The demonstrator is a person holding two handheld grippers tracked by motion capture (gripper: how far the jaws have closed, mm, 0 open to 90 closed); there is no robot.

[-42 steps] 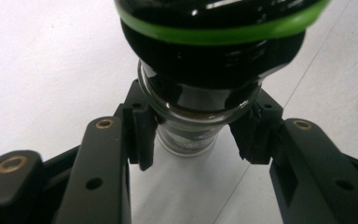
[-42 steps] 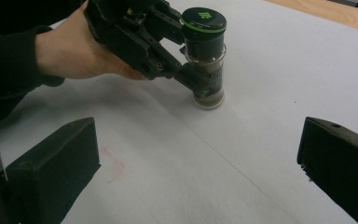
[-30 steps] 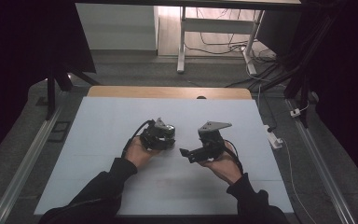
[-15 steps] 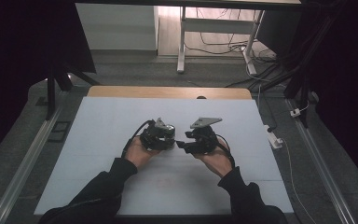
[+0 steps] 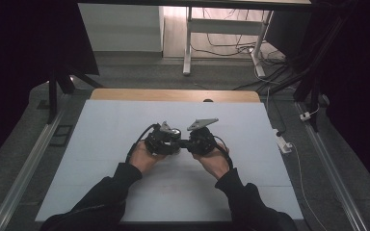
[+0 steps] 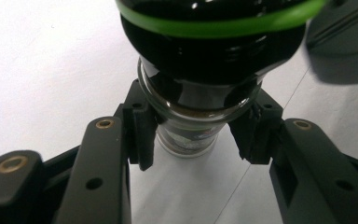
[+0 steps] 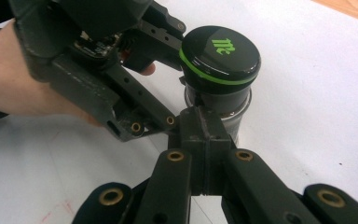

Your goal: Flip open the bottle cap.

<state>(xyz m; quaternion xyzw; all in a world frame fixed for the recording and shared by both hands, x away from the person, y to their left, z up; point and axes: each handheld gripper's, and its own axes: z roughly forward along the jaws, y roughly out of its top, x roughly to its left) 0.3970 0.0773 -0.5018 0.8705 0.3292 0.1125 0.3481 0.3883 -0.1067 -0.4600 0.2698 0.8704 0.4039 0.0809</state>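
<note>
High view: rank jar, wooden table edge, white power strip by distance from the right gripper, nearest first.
From the right gripper:
1. Jar, just left of it, at the left gripper's fingers.
2. White power strip, on the floor to the right.
3. Wooden table edge, far side. Ranks 2 and 3 are close.

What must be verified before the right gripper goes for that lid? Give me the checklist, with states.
1. Left gripper jaws closed around the jar below its cap: ok.
2. Lid seated on the jar: ok.
3. Right gripper open wide enough for the lid: not ok, its jaws are shut and empty.
4. Right gripper close to the jar: ok.
5. Jar base resting on the table: cannot tell.
</note>
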